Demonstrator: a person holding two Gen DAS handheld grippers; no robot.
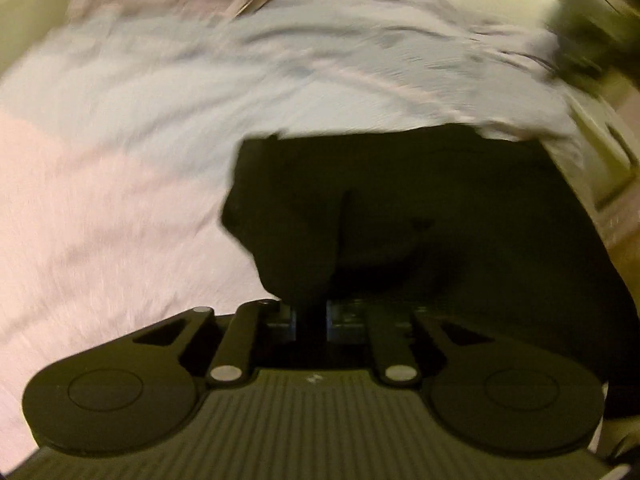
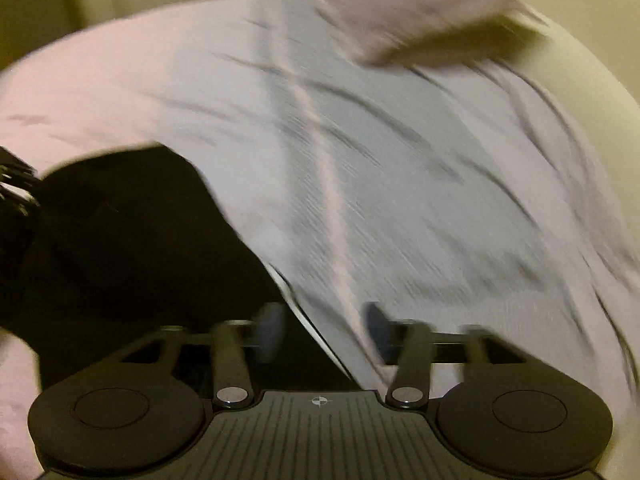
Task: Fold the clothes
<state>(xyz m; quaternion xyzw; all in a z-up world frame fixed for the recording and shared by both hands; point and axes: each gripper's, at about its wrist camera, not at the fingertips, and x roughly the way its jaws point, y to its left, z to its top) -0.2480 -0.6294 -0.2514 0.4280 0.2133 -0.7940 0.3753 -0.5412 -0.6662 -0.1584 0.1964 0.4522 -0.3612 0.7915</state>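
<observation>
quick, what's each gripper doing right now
Left gripper: shut on the dark black garment.
Right gripper: open, with the pale lilac-grey cloth hanging between its fingers.

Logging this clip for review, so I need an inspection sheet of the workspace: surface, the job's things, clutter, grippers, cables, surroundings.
Surface: pale pink bed sheet, blurred.
Job's things: black garment lying on the sheet; light grey garment, creased, overlapping its far edge.
Clutter: pink pillow beyond the grey garment.
Grippers: left gripper jaws shut on black garment; right gripper jaws apart, with the grey garment's edge between them.
Cables: nothing seen.
Surroundings: cream wall; dim, motion-blurred.
</observation>
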